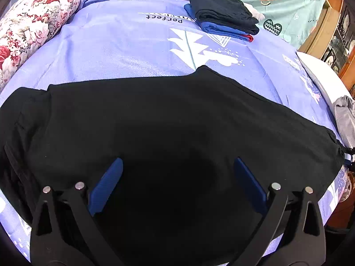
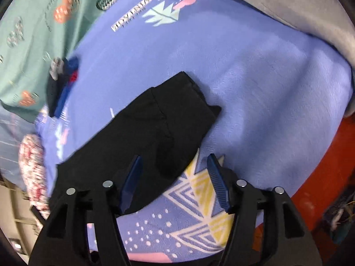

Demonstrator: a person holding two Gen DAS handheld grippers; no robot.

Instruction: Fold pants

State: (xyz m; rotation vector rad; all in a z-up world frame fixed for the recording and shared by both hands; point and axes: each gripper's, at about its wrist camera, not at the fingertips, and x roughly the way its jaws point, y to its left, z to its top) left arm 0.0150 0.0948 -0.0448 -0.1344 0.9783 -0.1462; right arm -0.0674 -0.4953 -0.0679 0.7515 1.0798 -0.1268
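My job is the black pants [image 1: 168,119]. They lie flat on the bed, spread sideways across my left view in a long dark band, already doubled lengthwise by the look of the layered edge at the left end. A small point of fabric juts from the far edge near the middle. At the right end I see a gathered waist with a drawstring. In my right view one end of the pants [image 2: 155,133] lies with folds and an overlapping flap.
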